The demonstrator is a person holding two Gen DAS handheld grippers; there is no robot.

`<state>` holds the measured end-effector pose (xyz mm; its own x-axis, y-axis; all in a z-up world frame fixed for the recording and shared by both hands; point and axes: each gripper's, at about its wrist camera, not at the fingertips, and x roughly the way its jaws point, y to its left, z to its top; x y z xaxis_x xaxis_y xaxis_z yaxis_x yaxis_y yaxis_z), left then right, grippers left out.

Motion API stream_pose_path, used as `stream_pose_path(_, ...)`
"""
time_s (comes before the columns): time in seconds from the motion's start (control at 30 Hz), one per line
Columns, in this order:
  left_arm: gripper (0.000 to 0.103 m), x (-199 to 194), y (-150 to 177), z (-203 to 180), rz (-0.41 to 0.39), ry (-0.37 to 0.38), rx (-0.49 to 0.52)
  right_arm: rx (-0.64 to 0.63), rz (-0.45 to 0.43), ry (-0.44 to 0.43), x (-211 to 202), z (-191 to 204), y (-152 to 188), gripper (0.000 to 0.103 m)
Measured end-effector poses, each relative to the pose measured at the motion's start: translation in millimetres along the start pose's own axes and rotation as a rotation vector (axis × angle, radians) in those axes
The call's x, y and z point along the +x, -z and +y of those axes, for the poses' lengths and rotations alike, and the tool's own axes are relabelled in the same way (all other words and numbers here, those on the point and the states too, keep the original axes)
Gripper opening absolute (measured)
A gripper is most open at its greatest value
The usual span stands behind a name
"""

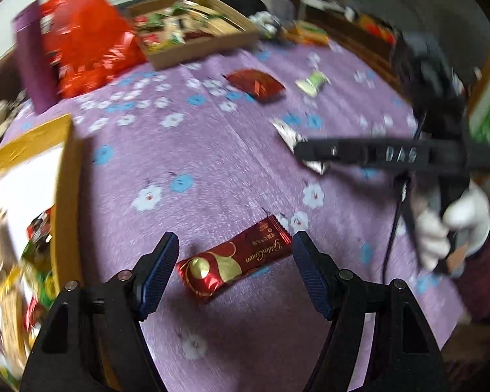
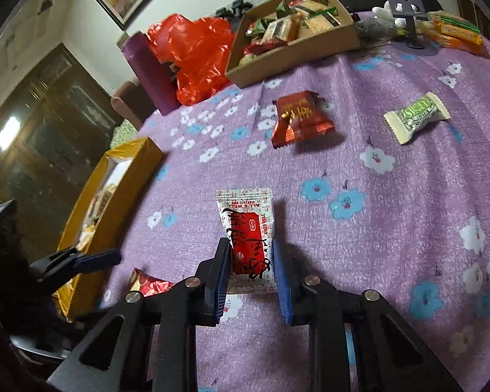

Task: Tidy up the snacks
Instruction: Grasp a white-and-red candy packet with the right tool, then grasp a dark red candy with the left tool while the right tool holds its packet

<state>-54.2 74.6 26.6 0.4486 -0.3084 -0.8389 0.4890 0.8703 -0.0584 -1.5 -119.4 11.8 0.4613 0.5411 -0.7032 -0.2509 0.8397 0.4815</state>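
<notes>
In the left wrist view my left gripper [image 1: 235,245] is open and straddles a dark red snack bar with gold script [image 1: 235,263] that lies on the purple flowered cloth. In the right wrist view my right gripper [image 2: 251,254] is shut on a white and red snack packet [image 2: 246,238]; its blue pads touch both sides. The red bar's end [image 2: 152,285] shows to its left. A red pillow packet [image 2: 297,119] [image 1: 256,85] and a green and cream candy [image 2: 415,117] [image 1: 312,81] lie farther off. The right gripper also shows from the side [image 1: 302,150].
A yellow box [image 2: 114,196] [image 1: 65,196] with snacks stands at the left. A cardboard tray of snacks [image 2: 297,52] [image 1: 205,49], an orange plastic bag [image 2: 196,55] and a purple flask [image 2: 150,75] stand at the back. Orange packets [image 2: 457,32] lie back right.
</notes>
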Motion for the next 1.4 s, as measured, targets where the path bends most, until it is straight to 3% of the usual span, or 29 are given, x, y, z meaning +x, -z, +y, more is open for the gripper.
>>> stream_pose_path(0.1, 0.071, 15, -1, 1, 0.060, -0.010, 0.041, -0.015, 0.002, -0.003, -3, 2, 0, 0.027)
stream_pose_path(0.2, 0.071, 18, 0, -8, 0.065, -0.030, 0.052, -0.025, 0.003, 0.002, -3, 3, 0, 0.027)
stream_pose_path(0.23, 0.064, 18, 0, -13, 0.061, -0.037, 0.051, -0.027, 0.003, 0.004, -2, 4, 0, 0.027)
stream_pose_path(0.27, 0.049, 17, 0, -16, 0.054, -0.033, 0.047, -0.027, 0.003, 0.005, -2, 4, 0, 0.027)
stream_pose_path(0.37, 0.021, 15, -2, -24, 0.042, -0.015, 0.023, -0.026, 0.001, 0.009, 1, 6, 1, 0.027)
stream_pose_path(0.5, 0.012, 14, -1, -32, 0.018, -0.023, 0.007, -0.044, -0.007, 0.030, 1, 9, 3, 0.027)
stream_pose_path(0.73, 0.012, 7, 12, -36, 0.009, -0.027, 0.006, -0.071, -0.018, 0.059, 3, 14, 4, 0.027)
stream_pose_path(0.83, 0.027, 3, 21, -38, -0.008, -0.043, 0.022, -0.067, -0.020, 0.055, 3, 14, 4, 0.027)
stream_pose_path(0.9, 0.027, 2, 24, -41, -0.020, -0.069, 0.031, -0.068, -0.022, 0.055, 4, 14, 4, 0.027)
stream_pose_path(0.93, 0.026, 1, 24, -42, -0.022, -0.075, 0.028, -0.070, -0.024, 0.058, 3, 14, 5, 0.027)
stream_pose_path(0.97, 0.013, 1, 24, -43, -0.024, -0.076, 0.022, -0.072, -0.025, 0.059, 3, 14, 5, 0.027)
stream_pose_path(1.0, 0.009, 0, 24, -44, -0.030, -0.075, 0.016, -0.074, -0.028, 0.062, 3, 15, 5, 0.027)
stream_pose_path(1.2, 0.009, -15, 27, -33, -0.092, -0.033, -0.063, -0.076, -0.056, 0.090, 0, 15, 8, 0.026)
stream_pose_path(1.4, 0.009, -59, 42, 9, -0.199, -0.001, -0.216, -0.079, -0.079, 0.110, -4, 19, 8, 0.026)
